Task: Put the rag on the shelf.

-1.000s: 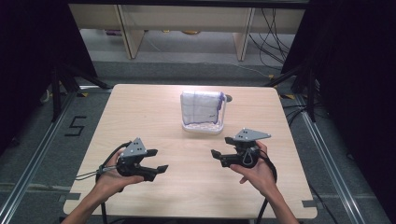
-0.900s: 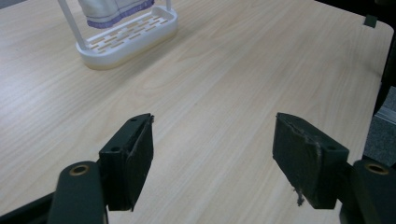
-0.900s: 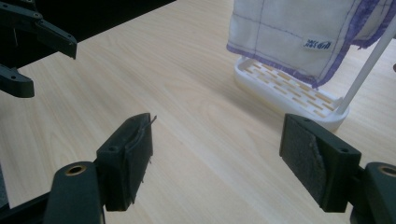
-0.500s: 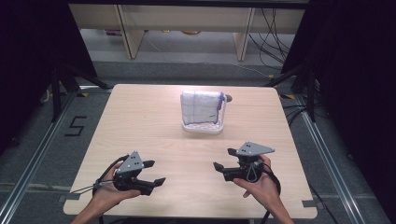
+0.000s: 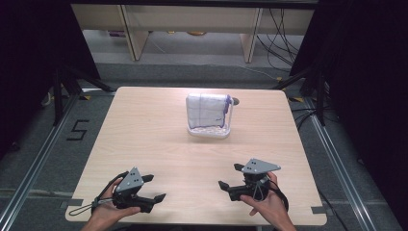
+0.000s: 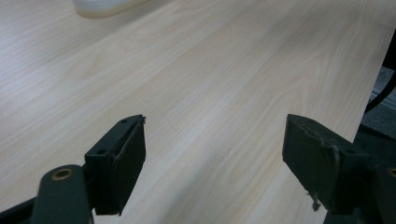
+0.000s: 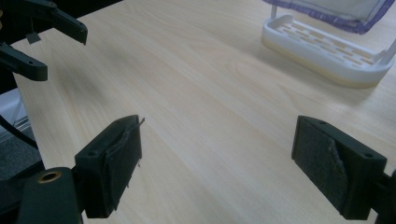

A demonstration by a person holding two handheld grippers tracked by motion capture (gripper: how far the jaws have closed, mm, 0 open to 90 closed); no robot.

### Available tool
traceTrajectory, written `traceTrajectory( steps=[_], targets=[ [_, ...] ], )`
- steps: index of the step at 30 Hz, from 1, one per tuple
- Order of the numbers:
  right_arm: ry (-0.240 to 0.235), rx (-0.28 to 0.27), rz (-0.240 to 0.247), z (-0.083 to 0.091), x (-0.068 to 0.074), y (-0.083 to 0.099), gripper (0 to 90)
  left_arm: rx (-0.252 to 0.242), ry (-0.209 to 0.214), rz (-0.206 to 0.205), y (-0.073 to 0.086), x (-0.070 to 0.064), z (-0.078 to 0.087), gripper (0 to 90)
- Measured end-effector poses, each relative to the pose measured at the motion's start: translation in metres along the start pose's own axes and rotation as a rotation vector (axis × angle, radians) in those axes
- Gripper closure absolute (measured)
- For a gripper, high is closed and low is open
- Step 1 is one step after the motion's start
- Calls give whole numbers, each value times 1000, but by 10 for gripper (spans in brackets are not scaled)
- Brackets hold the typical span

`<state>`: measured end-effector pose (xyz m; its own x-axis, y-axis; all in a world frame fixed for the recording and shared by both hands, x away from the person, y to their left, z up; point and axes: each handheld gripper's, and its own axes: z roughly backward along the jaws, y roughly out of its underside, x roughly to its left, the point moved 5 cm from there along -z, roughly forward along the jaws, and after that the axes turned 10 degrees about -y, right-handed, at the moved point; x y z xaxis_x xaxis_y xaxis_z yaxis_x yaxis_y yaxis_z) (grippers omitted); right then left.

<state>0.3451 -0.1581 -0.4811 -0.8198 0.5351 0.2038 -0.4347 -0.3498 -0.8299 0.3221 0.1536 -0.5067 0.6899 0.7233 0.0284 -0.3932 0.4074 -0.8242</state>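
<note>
- Left tool (image 5: 153,187) and right tool (image 5: 230,176) sit at the near edge of the table (image 5: 144,139), both with jaws wide apart and empty.
- Since a second ago, both hands have drawn back toward the person.
- The cloth (image 5: 208,109) hangs on its white rack (image 5: 208,131) at the table's far middle, well apart from both.
- This looks like a rest or finish; any next move calls for a long reach forward.

Even overhead light brightens the wooden table (image 5: 159,144) against dark surroundings, shadows soft, gripper views perhaps slightly blurred.
</note>
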Motion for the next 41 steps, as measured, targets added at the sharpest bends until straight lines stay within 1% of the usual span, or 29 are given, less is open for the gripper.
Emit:
traceTrajectory(
  steps=[2, 3, 4, 6, 7, 8, 9, 11, 12, 13, 14, 15, 16, 17, 18, 20, 21, 22, 24, 27, 28, 29, 30, 31, 32, 37, 38, 40, 41],
  targets=[
    [8, 12, 12, 0, 0, 4, 170, -4, 1, 12, 4, -1, 0, 207],
    [8, 12, 12, 0, 0, 4, 170, 8, -5, 0, 7, 0, 2, 207],
    [4, 23, 3, 0, 2, 6, 169, 6, 2, 13, 10, -2, 2, 206],
    [-1, 44, -2, 0, 4, 11, 169, 18, 8, 4, 15, -4, 4, 205],
    [3, 46, 12, 0, 4, 14, 168, 24, 7, -2, 17, -5, 5, 204],
    [-12, 69, 0, 1, 6, 19, 166, 36, 2, -14, 22, -7, 6, 203],
    [-13, 72, 1, 0, 7, 22, 166, 36, -1, -22, 24, -9, 6, 203],
    [-23, 90, 7, 0, 8, 29, 166, 50, -8, -23, 26, -9, 7, 203],
    [-19, 104, -5, 0, 8, 34, 166, 43, -4, -27, 28, -11, 7, 203],
    [-19, 104, -5, 0, 8, 34, 166, 63, -7, -35, 31, -11, 8, 203],
    [-16, 134, -17, 0, 9, 42, 167, 80, -7, -70, 34, -10, 8, 203],
    [-16, 134, -17, 0, 9, 42, 167, 80, -7, -70, 34, -10, 8, 203],
    [-6, 141, -23, 0, 10, 45, 167, 104, -28, -78, 38, -10, 8, 203],
    [5, 169, -27, 0, 10, 52, 166, 106, -24, -68, 39, -11, 8, 203],
    [5, 177, -30, 0, 11, 55, 167, 111, -22, -79, 40, -11, 8, 203],
    [14, 188, -35, 2, 12, 57, 167, 105, -9, -65, 40, -13, 6, 203],
    [7, 184, -22, 2, 12, 58, 167, 116, -17, -85, 40, -11, 6, 203],
    [-6, 183, -15, 1, 12, 58, 167, 118, -14, -66, 41, -13, 6, 203],
    [-7, 181, -16, 1, 12, 58, 167, 115, -19, -84, 41, -12, 5, 203],
    [-6, 190, -14, 1, 12, 58, 167, 115, -19, -86, 41, -12, 5, 203],
    [5, 190, -21, 1, 12, 58, 167, 115, -20, -86, 41, -12, 5, 203],
    [5, 190, -19, 1, 12, 58, 167, 121, -18, -76, 41, -13, 5, 203],
    [-1, 187, -18, 0, 12, 58, 167, 120, -32, -77, 41, -12, 4, 203],
    [4, 191, -22, 1, 13, 58, 166, 122, -8, -78, 41, -14, 5, 203],
    [11, 194, -25, 1, 13, 58, 167, 121, -10, -95, 41, -13, 5, 203],
    [6, 198, -12, -1, 13, 59, 166, 123, -12, -97, 41, -12, 5, 203],
    [7, 198, -12, -1, 13, 59, 167, 128, -19, -80, 42, -12, 4, 203],
    [6, 198, -12, -1, 13, 59, 166, 114, -13, -80, 41, -13, 3, 203],
    [4, 198, -12, -1, 13, 59, 166, 130, -20, -97, 42, -11, 4, 203]
  ],
)
